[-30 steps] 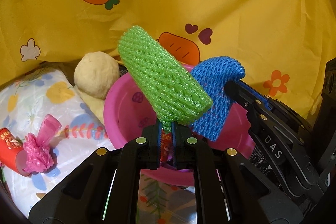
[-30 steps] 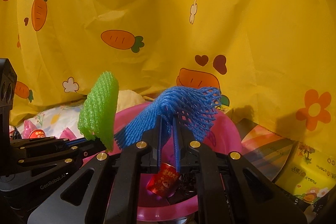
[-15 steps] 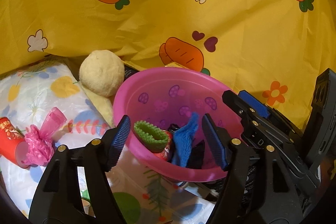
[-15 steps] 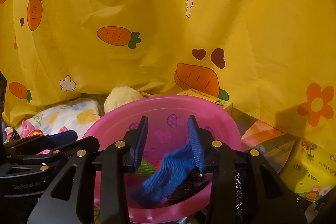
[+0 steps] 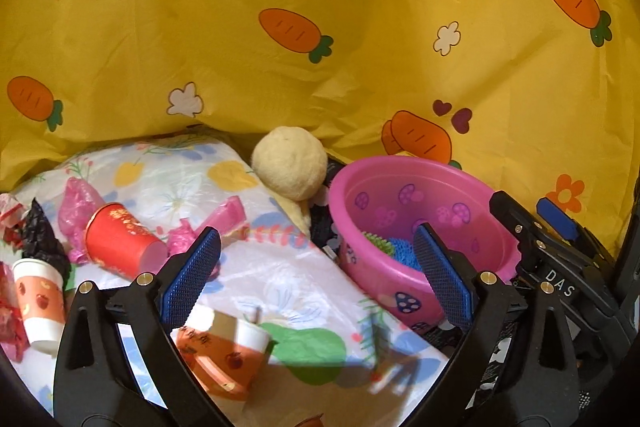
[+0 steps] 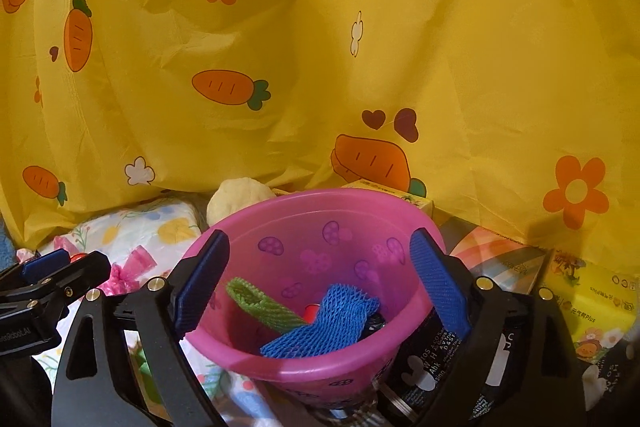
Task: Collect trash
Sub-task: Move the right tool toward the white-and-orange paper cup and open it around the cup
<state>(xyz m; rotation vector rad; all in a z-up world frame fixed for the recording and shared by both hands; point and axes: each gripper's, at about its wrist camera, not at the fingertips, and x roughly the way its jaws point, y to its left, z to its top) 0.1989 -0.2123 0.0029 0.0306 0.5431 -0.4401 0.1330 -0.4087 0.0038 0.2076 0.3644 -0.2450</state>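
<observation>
The pink basin (image 6: 280, 371) (image 5: 404, 291) holds a green foam net (image 6: 260, 303) (image 5: 376, 243) and a blue foam net (image 6: 324, 327) (image 5: 400, 251). My right gripper (image 6: 320, 283) hangs over the basin, its jaws still opening, nothing between them. My left gripper (image 5: 316, 275) has its jaws opening too, empty, over the flowered sheet (image 5: 180, 183) to the left of the basin. On that sheet lie a red paper cup (image 5: 120, 243), pink plastic scraps (image 5: 208, 223), a white apple-print cup (image 5: 40, 303) and an orange apple-print cup (image 5: 224, 355) near my left fingers.
A yellow carrot-print cloth (image 5: 320, 27) hangs behind everything. A cream ball (image 5: 290, 163) rests beside the basin. Black crumpled wrap (image 5: 40, 239) lies at far left. Yellow tissue packs (image 6: 592, 311) and a striped box (image 6: 496, 259) sit right of the basin.
Both grippers opened and dropped their foam nets into the pink basin. The left gripper then swung left, away from the basin, over the sheet with the cups.
</observation>
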